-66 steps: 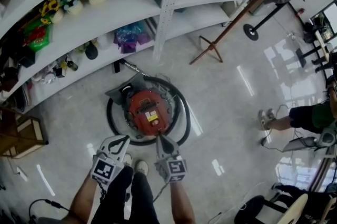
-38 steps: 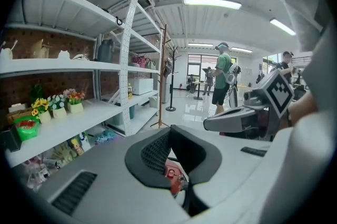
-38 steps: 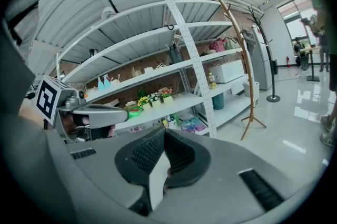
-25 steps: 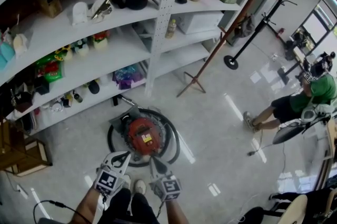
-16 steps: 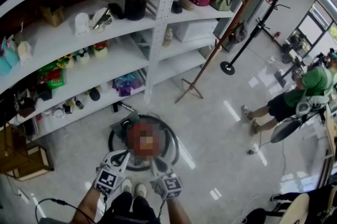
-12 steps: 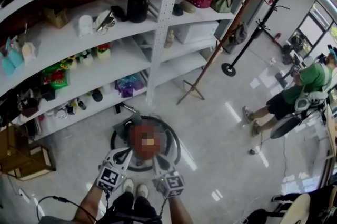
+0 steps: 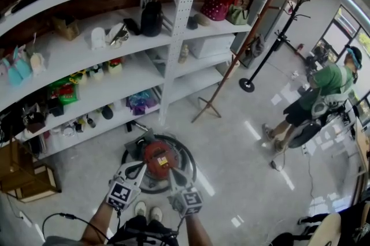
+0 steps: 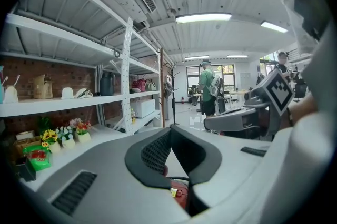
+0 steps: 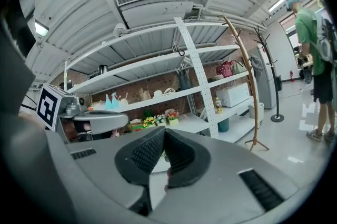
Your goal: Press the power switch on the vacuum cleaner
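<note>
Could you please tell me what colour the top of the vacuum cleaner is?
Red, with a small yellow label; the vacuum cleaner shows best in the head view.

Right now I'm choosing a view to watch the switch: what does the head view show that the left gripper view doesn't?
Only the head view: the round red vacuum cleaner whole, its black hose ring, the person's white shoes. Only the left gripper view: ceiling strip lights. Both: the white shelving, the person in green, some red vacuum.
</note>
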A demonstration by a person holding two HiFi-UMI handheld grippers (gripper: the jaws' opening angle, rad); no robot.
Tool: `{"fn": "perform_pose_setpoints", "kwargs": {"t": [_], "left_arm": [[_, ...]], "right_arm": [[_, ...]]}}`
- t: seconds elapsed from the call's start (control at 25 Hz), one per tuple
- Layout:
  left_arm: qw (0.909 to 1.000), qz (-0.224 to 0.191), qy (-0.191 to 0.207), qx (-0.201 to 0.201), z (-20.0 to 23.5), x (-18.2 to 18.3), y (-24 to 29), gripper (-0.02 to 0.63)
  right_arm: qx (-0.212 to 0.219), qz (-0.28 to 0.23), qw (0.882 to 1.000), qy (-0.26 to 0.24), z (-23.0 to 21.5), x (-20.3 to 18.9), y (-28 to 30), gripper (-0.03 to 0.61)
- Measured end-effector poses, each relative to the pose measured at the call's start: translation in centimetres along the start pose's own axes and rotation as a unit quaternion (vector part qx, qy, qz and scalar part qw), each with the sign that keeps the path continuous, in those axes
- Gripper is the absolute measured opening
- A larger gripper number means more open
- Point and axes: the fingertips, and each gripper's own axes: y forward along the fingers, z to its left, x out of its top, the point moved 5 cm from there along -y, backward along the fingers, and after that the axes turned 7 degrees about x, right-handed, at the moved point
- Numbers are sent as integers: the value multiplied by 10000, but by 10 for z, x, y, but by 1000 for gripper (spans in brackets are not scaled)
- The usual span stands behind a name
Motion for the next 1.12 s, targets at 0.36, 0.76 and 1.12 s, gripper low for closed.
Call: {"fn": "perform_pose_setpoints", "kwargs": {"t": [0.36, 0.76, 1.12], "left_arm": [[9995, -231, 176, 77, 4, 22, -10, 6], [9993, -268, 198, 158, 6, 29, -19, 6], [9990, -344, 223, 189, 10, 42, -24, 6]], "right_arm": [[-23, -87, 9999, -142, 8, 18, -8, 11], [4, -271, 9995, -179, 22, 37, -19, 11], [47, -423, 9986, -322, 25, 49, -19, 11]]}}
